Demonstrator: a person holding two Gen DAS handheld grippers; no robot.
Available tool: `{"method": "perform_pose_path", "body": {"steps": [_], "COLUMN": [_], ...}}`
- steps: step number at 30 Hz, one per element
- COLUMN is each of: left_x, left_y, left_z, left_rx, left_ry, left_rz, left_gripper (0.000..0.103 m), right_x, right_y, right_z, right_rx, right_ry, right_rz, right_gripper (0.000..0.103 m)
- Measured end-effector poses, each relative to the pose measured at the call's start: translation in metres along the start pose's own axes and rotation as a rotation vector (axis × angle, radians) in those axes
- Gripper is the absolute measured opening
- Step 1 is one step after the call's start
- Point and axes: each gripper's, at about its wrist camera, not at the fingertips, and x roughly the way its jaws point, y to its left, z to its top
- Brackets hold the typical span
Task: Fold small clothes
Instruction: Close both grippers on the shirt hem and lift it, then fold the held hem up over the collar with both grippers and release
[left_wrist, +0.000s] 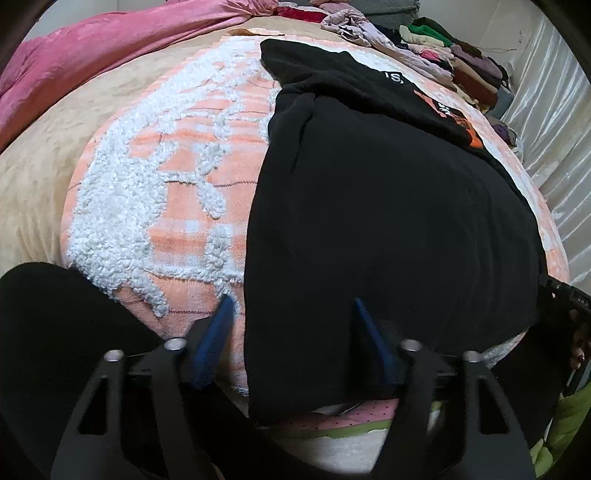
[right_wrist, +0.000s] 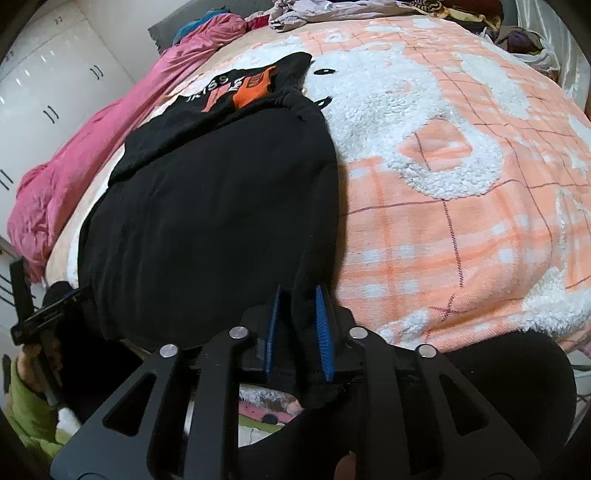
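Black garment (left_wrist: 388, 221) lies spread on orange-and-white fleece blanket (left_wrist: 177, 177) covering the bed, near edge hanging toward the person. Orange print with white lettering (right_wrist: 236, 90) shows at its far end, where part is folded over.

Right gripper (right_wrist: 299, 295): blue pads clenched on a bunched fold of the black garment at its near right corner, cloth squeezed between both fingers and trailing down below them.

Left gripper (left_wrist: 291, 306): fingers apart, not clamped. One blue fingertip (left_wrist: 226, 306) rests on the blanket just beside the garment's left edge, the other on top of the black cloth, so the edge sits between the jaws without being pinched.

Pink quilt (left_wrist: 110, 40) is bunched along the far side of the bed. Stack of folded clothes (left_wrist: 469, 62) in mixed colours sits at the far corner, well apart from the garment. White wardrobe doors (right_wrist: 48, 85) stand behind the bed in the right wrist view.
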Motion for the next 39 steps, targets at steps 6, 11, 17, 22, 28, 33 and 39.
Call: {"method": "perform_pose_path", "body": {"steps": [6,11,17,22,28,33,39], "left_x": [0.001,0.004,-0.009,-0.024,-0.044,-0.052,-0.034], "left_y": [-0.011,-0.011,0.001,0.001,0.004,-0.002,0.001], "left_z": [0.001,0.001,0.006,0.019,0.053,0.092,0.149], "left_rx": [0.051,0.031,-0.036,-0.048,-0.072,-0.071,-0.125], "left_ry": [0.008,0.005,-0.015,-0.057,-0.126,-0.186,-0.210], "left_rz": [-0.023,-0.023,-0.135,-0.195,-0.263,-0.282,-0.279], "left_gripper": [0.049,0.034,0.010,0.010,0.010,0.010,0.010], "right_x": [0.002,-0.002,-0.018,-0.033,-0.044,-0.045,-0.032], "right_y": [-0.001,-0.001,-0.003,0.000,0.007,0.019,0.020], "right_z": [0.000,0.000,0.001,0.010,0.041,0.088,0.146], "right_rx": [0.003,0.000,0.014,-0.001,-0.032,-0.077,-0.062], "right_ry": [0.003,-0.022,-0.094,-0.155,-0.203,-0.251,-0.291], "right_rz": [0.011,0.029,0.091,0.119,0.142,0.137,0.111], "right_gripper": [0.015,0.005,0.005,0.005,0.005,0.005,0.005]}}
